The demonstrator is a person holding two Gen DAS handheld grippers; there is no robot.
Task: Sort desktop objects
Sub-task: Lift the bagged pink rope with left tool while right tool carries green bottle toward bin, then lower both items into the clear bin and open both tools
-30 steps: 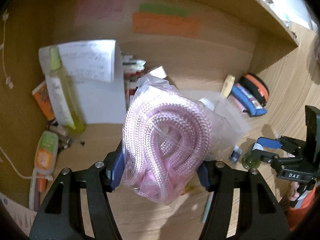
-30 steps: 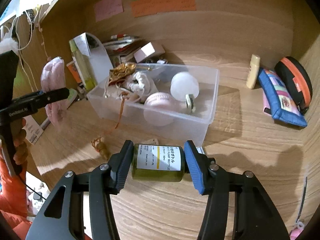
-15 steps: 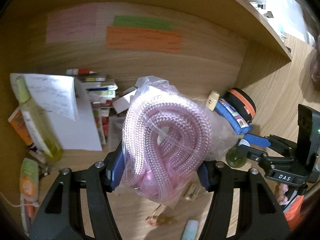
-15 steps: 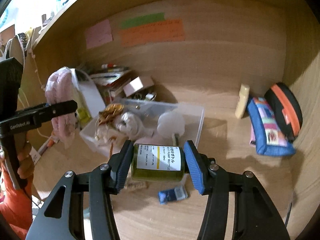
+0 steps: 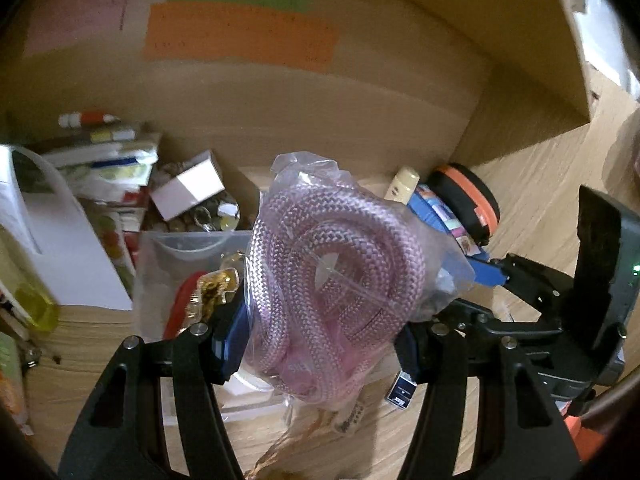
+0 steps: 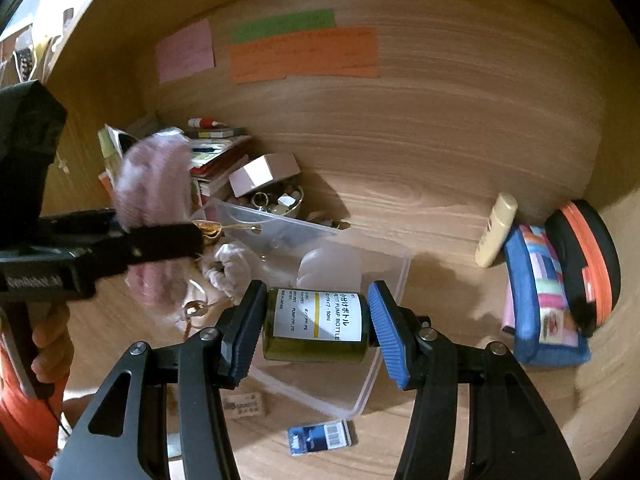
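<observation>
My left gripper (image 5: 320, 336) is shut on a clear bag of coiled pink rope (image 5: 332, 280), held above the near left part of the clear plastic bin (image 5: 160, 248). It also shows in the right wrist view (image 6: 152, 196). My right gripper (image 6: 316, 328) is shut on a small green pump bottle (image 6: 316, 328) with a white label, lying sideways between the blue pads above the bin (image 6: 384, 344). The bin holds a white round item (image 6: 328, 272), a white bundle (image 6: 232, 264) and gold trinkets (image 6: 208, 228).
A blue patterned pouch (image 6: 544, 300), an orange-and-black case (image 6: 592, 264) and a cream tube (image 6: 496, 232) sit at the right. A pink box (image 6: 264, 172), books and a white file holder (image 5: 60, 248) stand at the back left. A blue card (image 6: 320, 436) and a small tag lie on the desk.
Both grippers have risen and moved over the bin with their loads. The left one has swung right, close beside the right one.
</observation>
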